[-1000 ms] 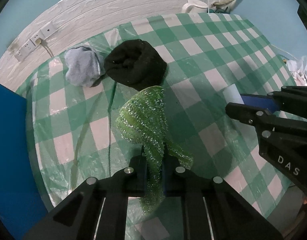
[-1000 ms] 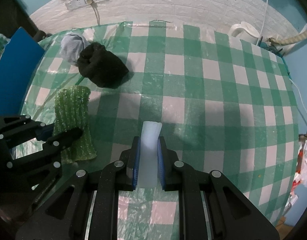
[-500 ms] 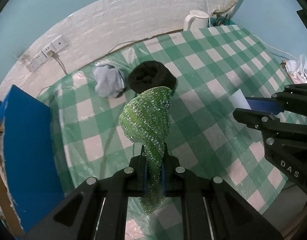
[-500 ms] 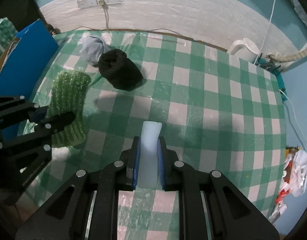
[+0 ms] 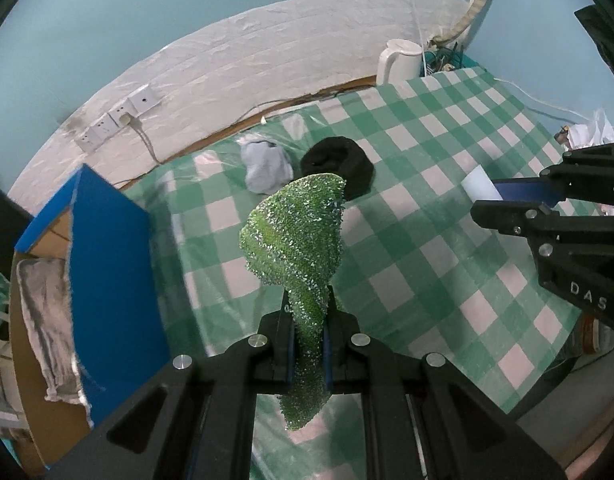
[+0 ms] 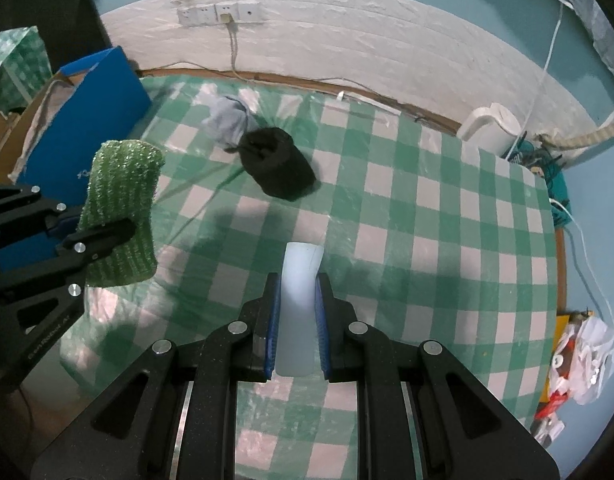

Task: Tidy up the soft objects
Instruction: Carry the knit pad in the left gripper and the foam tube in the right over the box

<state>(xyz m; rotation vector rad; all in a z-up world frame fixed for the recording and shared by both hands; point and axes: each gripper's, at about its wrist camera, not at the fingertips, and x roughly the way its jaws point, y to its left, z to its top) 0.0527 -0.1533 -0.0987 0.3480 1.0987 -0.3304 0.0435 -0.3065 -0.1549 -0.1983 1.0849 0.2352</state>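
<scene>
The left gripper (image 5: pixel 307 344) clamps a sparkly green cloth (image 5: pixel 299 240), hanging clear above the checked table (image 5: pixel 447 240). The right gripper (image 6: pixel 297 316) pinches a white foam block (image 6: pixel 297 300), also off the table. A black bundle (image 6: pixel 277 168) and grey bundle (image 6: pixel 227 120) touch near the far edge.

The green sponge cloth (image 5: pixel 297 236) hides part of the black rolled cloth (image 5: pixel 339 162) behind it in the left wrist view. Beside the blue box (image 5: pixel 107 280), a grey towel (image 5: pixel 47 320) is blurred. Right of the kettle (image 6: pixel 493 128), tangled clutter is too small to tell.
</scene>
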